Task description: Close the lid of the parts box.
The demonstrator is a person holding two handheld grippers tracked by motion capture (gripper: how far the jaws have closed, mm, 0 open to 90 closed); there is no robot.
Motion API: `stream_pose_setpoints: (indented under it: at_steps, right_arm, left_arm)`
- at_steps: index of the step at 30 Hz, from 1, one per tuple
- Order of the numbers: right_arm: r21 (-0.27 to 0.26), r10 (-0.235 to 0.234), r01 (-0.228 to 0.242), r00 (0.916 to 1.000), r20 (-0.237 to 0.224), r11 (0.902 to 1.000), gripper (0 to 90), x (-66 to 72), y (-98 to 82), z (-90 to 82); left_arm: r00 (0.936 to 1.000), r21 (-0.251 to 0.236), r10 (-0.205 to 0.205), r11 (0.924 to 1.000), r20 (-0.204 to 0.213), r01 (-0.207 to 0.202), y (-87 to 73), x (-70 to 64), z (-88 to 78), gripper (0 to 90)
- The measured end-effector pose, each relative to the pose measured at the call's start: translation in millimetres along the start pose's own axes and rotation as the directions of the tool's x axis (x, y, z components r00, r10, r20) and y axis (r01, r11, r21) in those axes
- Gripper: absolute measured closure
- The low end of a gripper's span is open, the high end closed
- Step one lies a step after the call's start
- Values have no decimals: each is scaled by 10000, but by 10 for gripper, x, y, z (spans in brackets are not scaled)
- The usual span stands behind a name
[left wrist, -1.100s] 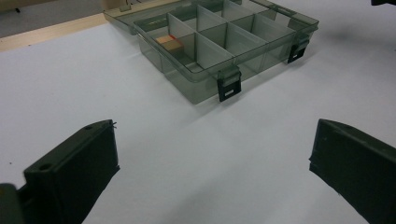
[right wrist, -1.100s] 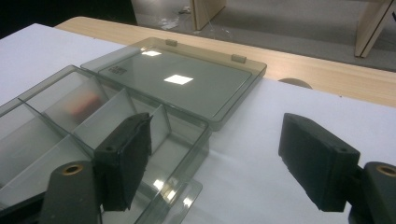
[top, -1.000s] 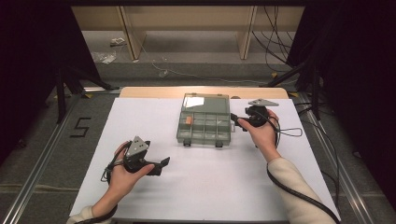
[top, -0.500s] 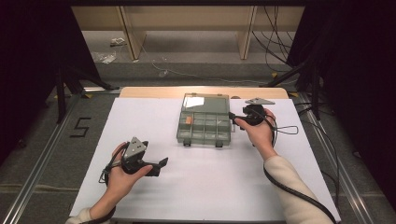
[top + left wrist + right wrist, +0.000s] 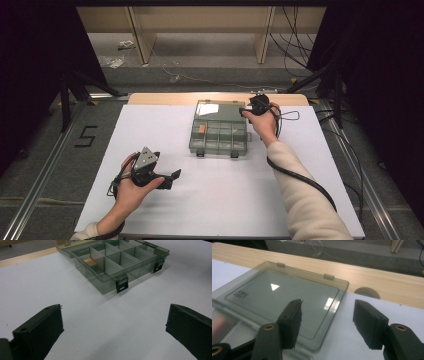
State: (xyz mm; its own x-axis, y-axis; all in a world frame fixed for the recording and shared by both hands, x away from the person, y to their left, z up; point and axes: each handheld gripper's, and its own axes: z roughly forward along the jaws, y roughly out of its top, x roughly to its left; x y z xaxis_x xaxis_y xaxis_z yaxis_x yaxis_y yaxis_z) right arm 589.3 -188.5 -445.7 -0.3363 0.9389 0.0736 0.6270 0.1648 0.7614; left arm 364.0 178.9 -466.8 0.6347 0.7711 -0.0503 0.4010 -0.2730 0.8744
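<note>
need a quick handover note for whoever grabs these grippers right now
Right gripper: open, fingers either side of the near right edge of the box lid; they have just been closing, and I cannot tell if they touch it yet.
Left gripper: open and holding nothing, over bare white table, pointed toward the box.
Compartment box: on the table toward the far edge, lid flat open behind it, both front latches undone. One small orange-brown block sits in a left compartment.
Done: box is open.
Left: probably grip the lid edge and swing it shut, then press the latches.
</note>
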Motion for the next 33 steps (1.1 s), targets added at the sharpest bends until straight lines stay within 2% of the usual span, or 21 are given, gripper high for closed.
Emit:
stream_pose_setpoints:
  at_steps: [2,3,4,6,9,11,15,16,17,22,26,33]
  right_arm:
    - [119,21,-22,10000,78,9999,424,-1,22,44]
    - [380,92,-100,9997,209,9992,432,-3,51,130]
    - [380,92,-100,9997,209,9992,432,-3,51,130]
    - [704,257,-275,9993,276,9971,449,-19,67,246]
    - [885,190,-222,9992,365,9958,473,-28,69,300]
    - [1021,270,-318,9985,481,9943,532,-63,67,348]
    - [1235,471,-508,9984,326,9910,613,-104,44,385]
    - [1235,471,-508,9984,326,9910,613,-104,44,385]
    - [1258,426,-477,9982,425,9909,666,-102,38,381]
    - [1513,613,-674,9971,445,9862,750,-88,41,392]
    - [1612,660,-733,9966,501,9842,780,-82,48,401]
    - [1753,989,-1131,9912,876,9780,835,-28,68,407]
  left_arm:
    - [10000,3,-5,10000,9,5,-1,-3,0,4]
    - [10000,14,-10,10000,43,10,-3,-6,1,4]
    - [10000,14,-10,10000,43,10,-3,-6,1,4]
    - [10000,24,-40,10000,79,40,-5,-4,1,4]
    - [10000,13,-25,10000,62,25,-6,-1,-1,4]
    - [10000,21,-66,10000,73,66,-9,1,0,4]
    - [9999,49,-51,10000,102,51,-13,-1,5,4]
    - [9999,49,-51,10000,102,51,-13,-1,5,4]
    - [9999,35,-68,10000,107,68,-13,-1,7,4]
    - [9999,62,-46,10000,115,45,-14,-4,13,4]
    - [9999,69,-62,10000,125,61,-16,-4,14,4]
    - [9999,69,-61,10000,141,60,-17,-4,15,4]
